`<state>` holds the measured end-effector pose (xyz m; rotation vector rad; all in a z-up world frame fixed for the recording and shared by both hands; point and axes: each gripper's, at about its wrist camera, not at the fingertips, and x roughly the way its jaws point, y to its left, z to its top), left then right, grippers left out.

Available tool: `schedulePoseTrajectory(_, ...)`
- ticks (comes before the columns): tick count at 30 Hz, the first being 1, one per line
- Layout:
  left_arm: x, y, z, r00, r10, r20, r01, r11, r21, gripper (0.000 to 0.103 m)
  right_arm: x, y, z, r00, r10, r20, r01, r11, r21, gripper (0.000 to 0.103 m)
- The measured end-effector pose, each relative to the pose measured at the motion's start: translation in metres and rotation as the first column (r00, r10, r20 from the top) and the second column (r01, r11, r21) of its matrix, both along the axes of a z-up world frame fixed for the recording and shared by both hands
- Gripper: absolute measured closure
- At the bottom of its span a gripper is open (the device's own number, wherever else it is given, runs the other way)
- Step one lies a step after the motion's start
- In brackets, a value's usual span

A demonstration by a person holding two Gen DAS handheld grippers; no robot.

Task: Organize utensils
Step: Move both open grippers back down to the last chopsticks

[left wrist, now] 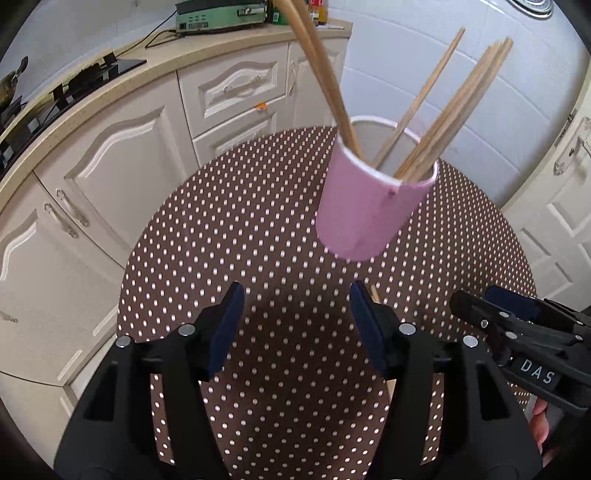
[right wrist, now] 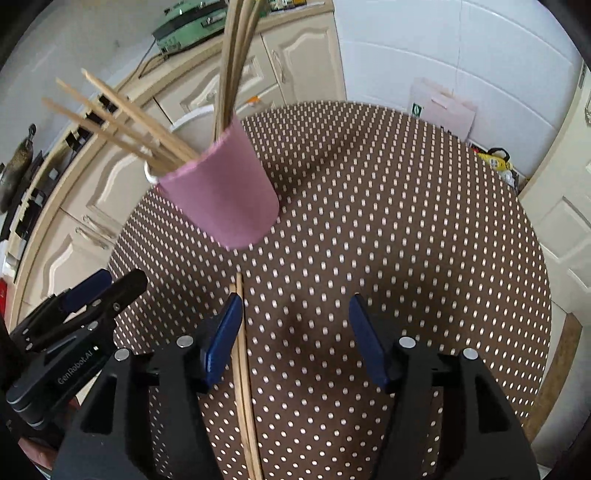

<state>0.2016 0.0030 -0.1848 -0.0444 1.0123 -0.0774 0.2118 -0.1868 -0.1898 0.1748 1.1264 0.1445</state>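
Observation:
A pink cup (left wrist: pixel 369 210) stands on the round brown polka-dot table (left wrist: pixel 240 236) and holds several wooden chopsticks (left wrist: pixel 450 110). It also shows in the right wrist view (right wrist: pixel 225 199), with its chopsticks (right wrist: pixel 122 125) fanning out. A pair of loose chopsticks (right wrist: pixel 243 376) lies flat on the table (right wrist: pixel 406 221), beside my right gripper's left finger. My left gripper (left wrist: pixel 297 328) is open and empty, short of the cup. My right gripper (right wrist: pixel 295 339) is open and empty. A tip of the loose pair (left wrist: pixel 373 293) peeks out by the left gripper's right finger.
Cream kitchen cabinets (left wrist: pixel 110 155) with a countertop curve along the left. A green appliance (left wrist: pixel 221 16) sits on the counter. A white round bin (left wrist: pixel 373 129) stands behind the table. A pink paper bag (right wrist: pixel 443 107) leans on the tiled wall. Each gripper shows in the other's view.

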Motion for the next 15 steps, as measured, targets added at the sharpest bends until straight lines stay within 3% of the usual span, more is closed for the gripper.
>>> schedulePoseTrajectory(15, -0.024, 0.009, -0.037, 0.994, 0.007, -0.109, -0.005, 1.000, 0.014, 0.041, -0.018, 0.023, -0.038, 0.992, 0.072, -0.102, -0.078, 0.995, -0.057, 0.046)
